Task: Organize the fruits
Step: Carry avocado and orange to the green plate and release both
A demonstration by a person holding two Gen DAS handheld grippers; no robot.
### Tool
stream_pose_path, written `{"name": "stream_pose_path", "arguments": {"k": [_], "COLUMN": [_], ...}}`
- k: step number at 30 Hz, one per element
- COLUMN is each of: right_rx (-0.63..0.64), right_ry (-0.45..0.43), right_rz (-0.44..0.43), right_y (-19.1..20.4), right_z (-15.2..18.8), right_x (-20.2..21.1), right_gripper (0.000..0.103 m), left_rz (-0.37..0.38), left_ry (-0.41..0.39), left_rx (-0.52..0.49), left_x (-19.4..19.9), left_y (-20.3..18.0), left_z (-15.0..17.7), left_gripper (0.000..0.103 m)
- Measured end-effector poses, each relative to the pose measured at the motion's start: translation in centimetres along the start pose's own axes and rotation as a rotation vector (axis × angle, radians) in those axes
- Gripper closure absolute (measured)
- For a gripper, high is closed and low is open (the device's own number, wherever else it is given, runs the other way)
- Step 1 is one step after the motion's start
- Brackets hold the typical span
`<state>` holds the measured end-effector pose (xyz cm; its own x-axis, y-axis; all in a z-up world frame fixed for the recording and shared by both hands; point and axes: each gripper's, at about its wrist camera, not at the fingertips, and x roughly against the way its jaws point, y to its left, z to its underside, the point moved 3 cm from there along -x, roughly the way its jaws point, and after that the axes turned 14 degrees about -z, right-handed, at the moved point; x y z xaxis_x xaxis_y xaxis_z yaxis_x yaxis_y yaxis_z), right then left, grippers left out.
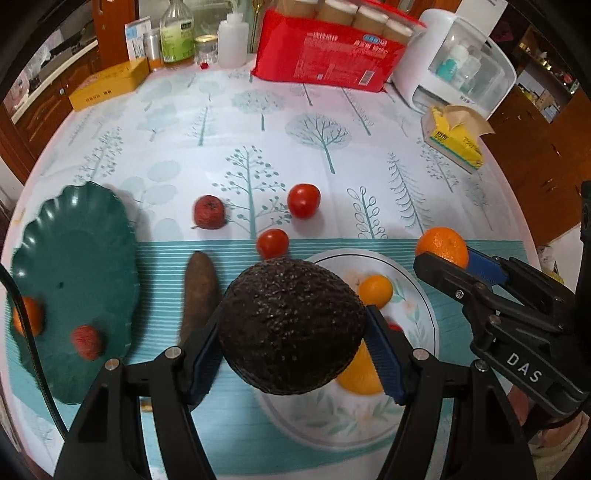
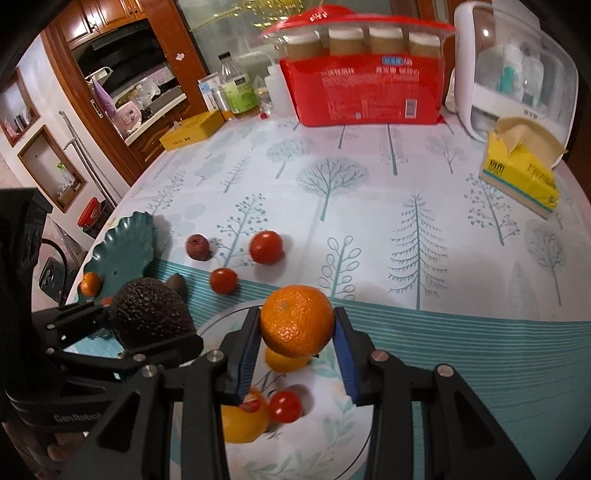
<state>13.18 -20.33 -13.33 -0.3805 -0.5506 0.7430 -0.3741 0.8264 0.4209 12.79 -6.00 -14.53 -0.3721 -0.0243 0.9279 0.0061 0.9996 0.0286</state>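
My left gripper point(image 1: 291, 343) is shut on a dark avocado point(image 1: 291, 325) and holds it above the near-left rim of the white floral plate point(image 1: 424, 306). My right gripper point(image 2: 297, 354) is shut on an orange point(image 2: 297, 321) above the same plate point(image 2: 332, 424), which holds a yellow fruit point(image 2: 243, 421), a small tomato point(image 2: 284, 406) and a small orange point(image 1: 376, 291). The green scalloped plate point(image 1: 74, 258) at left holds a small orange point(image 1: 27, 315) and a lychee point(image 1: 86, 341). Two tomatoes point(image 1: 303, 201) point(image 1: 272, 243), a red fruit point(image 1: 209, 212) and a brown root point(image 1: 199, 291) lie on the cloth.
At the table's back stand a red pack of cups point(image 1: 325, 55), a white appliance point(image 1: 454, 62), bottles point(image 1: 177, 33) and a yellow box point(image 1: 110, 83). A yellow tissue box point(image 1: 456, 136) sits at the right. The table edge curves close at left and right.
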Motion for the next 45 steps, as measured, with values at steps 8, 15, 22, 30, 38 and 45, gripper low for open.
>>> {"name": "stream_pose_path", "arguments": {"k": [8, 15, 22, 30, 38, 45], "right_rx": [0.013, -0.03, 0.0, 0.026, -0.029, -0.073], "right_ry": [-0.018, -0.052, -0.084, -0.01, 0.097, 0.162], "right_rz": [0.071, 0.115, 0.109, 0.081, 0.103, 0.126], "right_y": [5.0, 12.0, 20.3, 25.6, 24.5, 22.5], "right_z": [0.7, 0.8, -1.6, -4.0, -3.2, -2.0], "right_x": [1.1, 0.5, -2.7, -9.5, -16.2, -19.3], "right_gripper": [0.065, 0.065, 0.064, 0.064, 0.064, 0.064], "left_rz": [0.05, 0.061, 0.037, -0.019, -0.046, -0.048], "left_ry": [-0.028, -0.066, -0.118, -0.102, -0.061, 0.026], "left_rx": [-0.044, -0.131, -0.134, -0.048, -0.012, -0.039], "left_x": [3.5, 5.6, 6.6, 3.4, -1.9, -6.7], "left_y": [5.0, 11.6, 19.9, 27.7, 29.4, 28.1], "left_z": [0.7, 0.3, -1.2, -2.9, -3.7, -3.7], "left_gripper": [0.034, 0.033, 0.033, 0.033, 0.033, 0.033]}}
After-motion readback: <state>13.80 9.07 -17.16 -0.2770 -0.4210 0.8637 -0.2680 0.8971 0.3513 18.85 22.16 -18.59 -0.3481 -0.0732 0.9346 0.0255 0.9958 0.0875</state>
